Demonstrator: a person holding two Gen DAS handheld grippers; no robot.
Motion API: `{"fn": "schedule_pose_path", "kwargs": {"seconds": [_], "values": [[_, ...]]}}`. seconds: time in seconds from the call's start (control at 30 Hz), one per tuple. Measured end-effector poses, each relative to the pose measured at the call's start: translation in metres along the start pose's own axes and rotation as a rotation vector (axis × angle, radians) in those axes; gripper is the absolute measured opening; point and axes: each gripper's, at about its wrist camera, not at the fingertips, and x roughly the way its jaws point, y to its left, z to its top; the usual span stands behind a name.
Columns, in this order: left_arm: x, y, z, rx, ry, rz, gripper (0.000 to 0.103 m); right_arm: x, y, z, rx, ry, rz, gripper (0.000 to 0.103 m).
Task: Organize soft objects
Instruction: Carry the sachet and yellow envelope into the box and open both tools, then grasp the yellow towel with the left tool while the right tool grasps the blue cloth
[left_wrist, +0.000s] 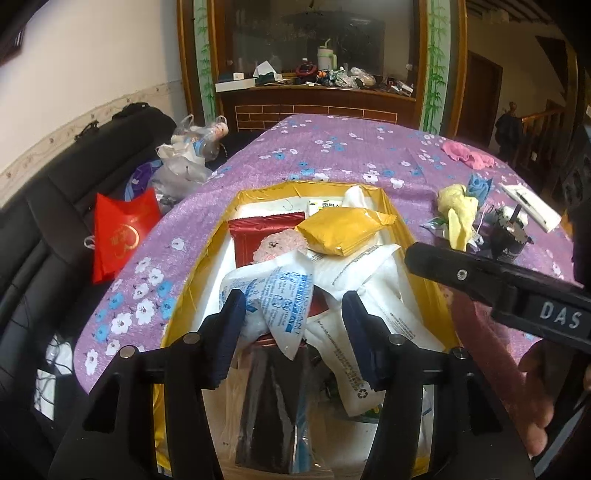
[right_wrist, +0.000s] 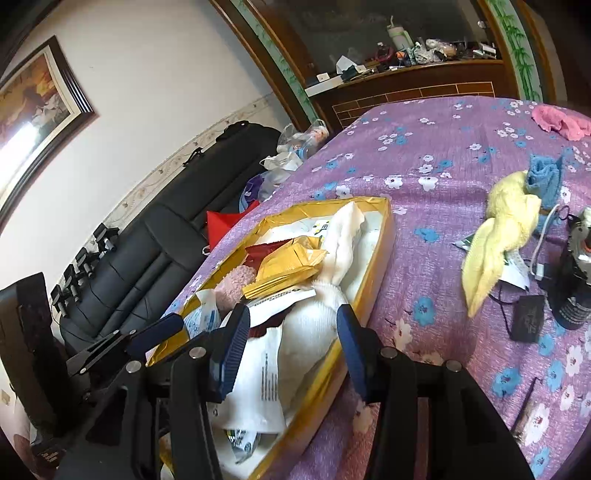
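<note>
A gold box (left_wrist: 221, 229) (right_wrist: 384, 236) on the purple flowered table holds soft packs: a yellow pouch (left_wrist: 343, 229) (right_wrist: 288, 266), a red pack (left_wrist: 266, 232), a pink plush (left_wrist: 280, 243) (right_wrist: 236, 280), white packets and a white cloth (right_wrist: 332, 295). My left gripper (left_wrist: 293, 321) is open over the box, its jaws on either side of a white and blue packet (left_wrist: 273, 299) without closing on it. My right gripper (right_wrist: 291, 332) is open over the box's near end, above the white cloth. A yellow cloth (left_wrist: 458, 214) (right_wrist: 495, 243), a blue cloth (left_wrist: 480, 186) (right_wrist: 546, 177) and a pink cloth (left_wrist: 467, 155) (right_wrist: 561, 120) lie on the table.
A dark cylindrical device (right_wrist: 576, 280) with cables and a small black box (right_wrist: 528, 317) sit right of the yellow cloth. A black sofa (right_wrist: 147, 258) with a red bag (left_wrist: 122, 232) and plastic bags (left_wrist: 192, 155) is on the left. A wooden cabinet (left_wrist: 317, 96) stands behind the table.
</note>
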Motion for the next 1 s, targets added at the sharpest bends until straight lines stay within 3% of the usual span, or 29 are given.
{"fn": "schedule_pose_path", "kwargs": {"seconds": [0.17, 0.37, 0.5, 0.63, 0.77, 0.83, 0.9, 1.0], "values": [[-0.005, -0.010, 0.000, 0.019, -0.002, -0.011, 0.055, -0.010, -0.008, 0.004, 0.013, -0.009, 0.012, 0.056], [-0.024, -0.013, 0.016, -0.070, -0.059, -0.222, 0.055, -0.043, -0.038, 0.031, 0.059, -0.033, 0.071, 0.056], [-0.013, -0.030, 0.039, -0.071, 0.005, -0.329, 0.055, -0.076, -0.075, 0.067, 0.084, -0.070, 0.033, 0.067], [0.004, -0.054, 0.068, -0.069, 0.064, -0.420, 0.054, -0.087, -0.122, 0.103, 0.081, -0.070, -0.121, 0.067], [0.029, -0.085, 0.090, -0.018, 0.120, -0.436, 0.054, -0.076, -0.190, 0.112, 0.184, -0.066, -0.208, 0.067], [0.045, -0.099, 0.098, 0.000, 0.157, -0.447, 0.054, -0.070, -0.212, 0.106, 0.238, -0.046, -0.209, 0.067], [0.063, -0.118, 0.107, 0.030, 0.196, -0.464, 0.054, -0.062, -0.233, 0.100, 0.305, -0.012, -0.148, 0.067], [0.093, -0.142, 0.119, 0.075, 0.253, -0.469, 0.054, -0.051, -0.227, 0.100, 0.275, 0.015, -0.111, 0.067]]}}
